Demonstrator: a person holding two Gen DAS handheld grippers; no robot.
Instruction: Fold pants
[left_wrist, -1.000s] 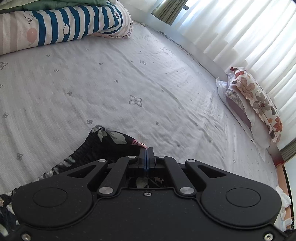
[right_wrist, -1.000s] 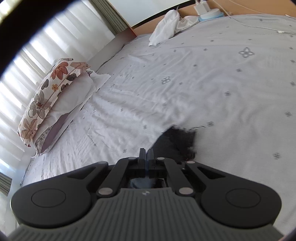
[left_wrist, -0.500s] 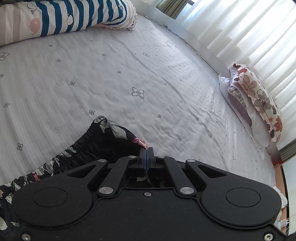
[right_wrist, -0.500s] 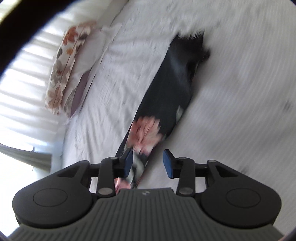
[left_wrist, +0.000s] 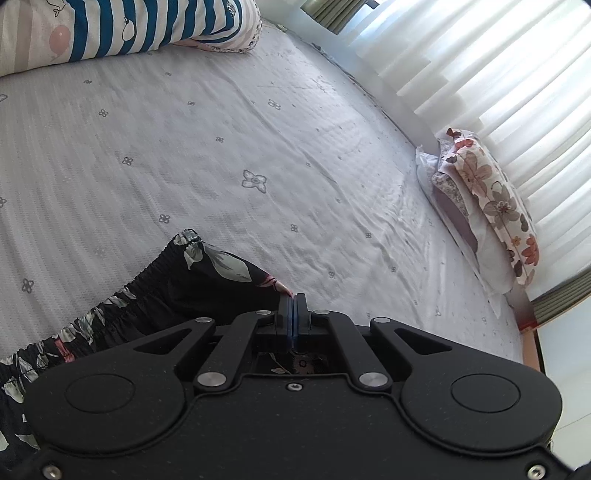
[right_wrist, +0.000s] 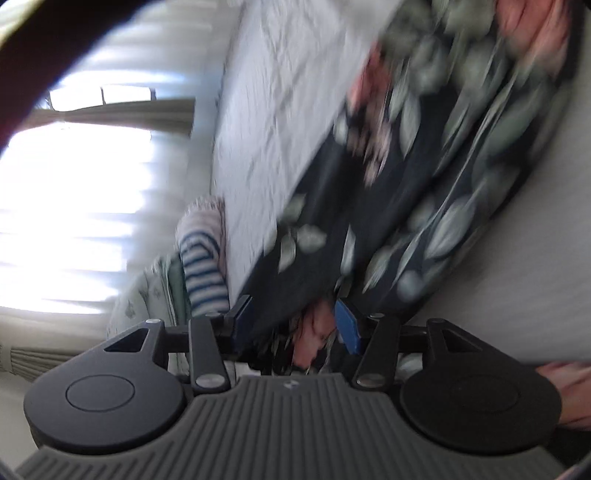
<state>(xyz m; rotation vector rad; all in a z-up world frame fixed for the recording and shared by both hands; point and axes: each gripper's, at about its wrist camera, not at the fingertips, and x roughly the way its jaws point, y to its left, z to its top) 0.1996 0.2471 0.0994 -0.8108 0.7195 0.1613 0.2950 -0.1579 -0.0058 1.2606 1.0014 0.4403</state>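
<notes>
The pants (left_wrist: 155, 295) are black with a grey and pink floral print and lie on the white bed sheet (left_wrist: 258, 147). In the left wrist view my left gripper (left_wrist: 292, 306) is shut on the pants' edge beside the elastic waistband. In the blurred right wrist view my right gripper (right_wrist: 291, 317) is open, its blue pads (right_wrist: 347, 328) spread, with the pants (right_wrist: 424, 177) lying between and beyond them.
A striped blue and white bolster (left_wrist: 129, 29) lies at the far edge of the bed. A floral pillow (left_wrist: 491, 199) rests at the right by the white curtains (left_wrist: 498, 74). The bolster also shows in the right wrist view (right_wrist: 203, 266).
My right gripper has let go of the pants, opened and swung round fast along the fabric. My left gripper stays shut on the pants and has shifted slightly.
</notes>
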